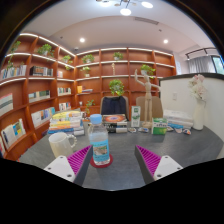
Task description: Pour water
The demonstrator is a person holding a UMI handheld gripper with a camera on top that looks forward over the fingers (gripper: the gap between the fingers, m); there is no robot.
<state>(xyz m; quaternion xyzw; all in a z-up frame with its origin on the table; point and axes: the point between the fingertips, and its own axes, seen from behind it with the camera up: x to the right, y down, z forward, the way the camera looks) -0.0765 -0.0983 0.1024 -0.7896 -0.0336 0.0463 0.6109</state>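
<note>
Clear plastic, the bottle [98, 138] stands upright on the grey table [125, 165], just ahead of the left finger. The gripper [112, 162] is spread wide, holding nothing; the white cup [62, 144] stands further left.

Looks like a library or reading room: wooden bookshelves [40, 85] lined with books and potted plants [117, 87], books stacked on a grey counter [120, 165].

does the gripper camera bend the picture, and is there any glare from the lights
Gripper view: strong fisheye bend, the bookshelves curve; ceiling lights blow out white, with little glare on the water bottle standing ahead of the open tongs.
</note>
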